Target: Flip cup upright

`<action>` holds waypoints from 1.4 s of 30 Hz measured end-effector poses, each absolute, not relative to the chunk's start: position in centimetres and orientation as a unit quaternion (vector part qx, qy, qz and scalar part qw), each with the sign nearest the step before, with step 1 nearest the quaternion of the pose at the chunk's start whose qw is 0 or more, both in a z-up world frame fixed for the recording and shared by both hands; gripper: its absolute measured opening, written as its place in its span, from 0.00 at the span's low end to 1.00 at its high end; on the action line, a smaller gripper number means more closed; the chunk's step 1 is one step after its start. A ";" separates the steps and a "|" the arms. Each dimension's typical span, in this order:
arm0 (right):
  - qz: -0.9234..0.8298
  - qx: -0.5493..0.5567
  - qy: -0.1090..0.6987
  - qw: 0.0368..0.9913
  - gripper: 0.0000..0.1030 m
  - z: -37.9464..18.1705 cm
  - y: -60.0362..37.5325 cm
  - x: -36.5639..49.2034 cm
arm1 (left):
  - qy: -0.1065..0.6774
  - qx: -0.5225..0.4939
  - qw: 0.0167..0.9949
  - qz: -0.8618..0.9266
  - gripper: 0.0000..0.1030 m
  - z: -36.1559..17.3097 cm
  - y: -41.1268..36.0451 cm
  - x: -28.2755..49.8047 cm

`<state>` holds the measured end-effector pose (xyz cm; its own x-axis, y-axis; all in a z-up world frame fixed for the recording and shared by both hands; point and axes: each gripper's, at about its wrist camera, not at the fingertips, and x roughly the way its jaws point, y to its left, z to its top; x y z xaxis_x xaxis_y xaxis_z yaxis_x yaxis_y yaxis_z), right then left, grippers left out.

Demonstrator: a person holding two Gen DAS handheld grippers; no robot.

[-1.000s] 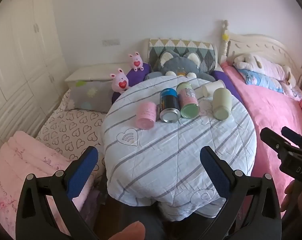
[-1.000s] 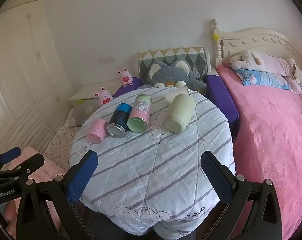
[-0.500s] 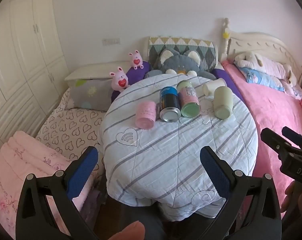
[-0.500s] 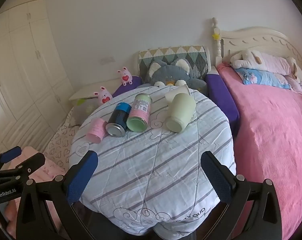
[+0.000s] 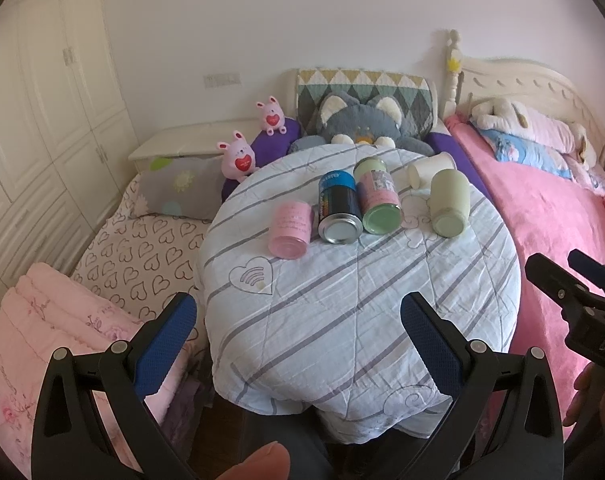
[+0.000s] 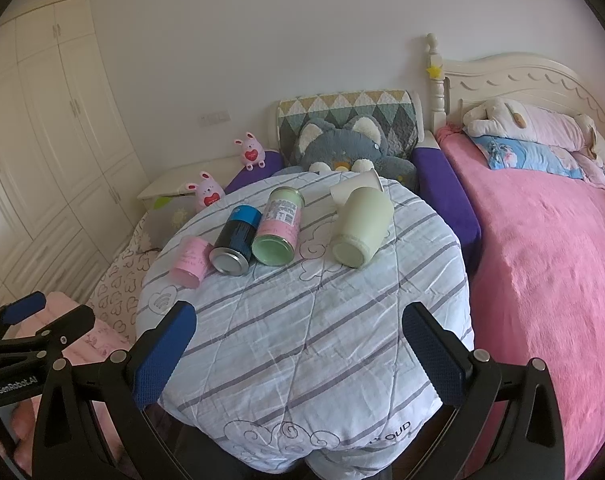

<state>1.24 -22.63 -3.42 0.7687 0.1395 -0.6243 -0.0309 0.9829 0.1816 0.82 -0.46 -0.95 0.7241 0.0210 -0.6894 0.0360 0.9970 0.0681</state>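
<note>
We hold the left gripper [image 5: 298,316] and right gripper [image 6: 298,320] with jaws spread wide, both empty, short of the round table [image 6: 322,340]. The pale green cup [image 6: 360,228] lies on its side beside the white paper cup [image 6: 356,188].

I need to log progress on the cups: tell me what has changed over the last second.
Almost nothing. The left view has drifted slightly, so the left gripper shifted a little; nothing was grasped or released. Both it and the right gripper stay open, short of the quilt-covered table. The pale green cup, white cup, pink cup and two cans still lie on their sides.
</note>
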 end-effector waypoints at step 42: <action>-0.116 0.193 0.506 0.833 1.00 -10.2 -33.8 26.0 | 0.513 0.385 0.671 -0.371 1.00 -12.6 -25.7 38.0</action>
<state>26.03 -33.75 -10.24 0.4615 0.0023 -0.8871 0.3880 0.8987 0.2042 38.02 -25.69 -12.60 0.1985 -0.1024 -0.9747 0.8934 0.4279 0.1370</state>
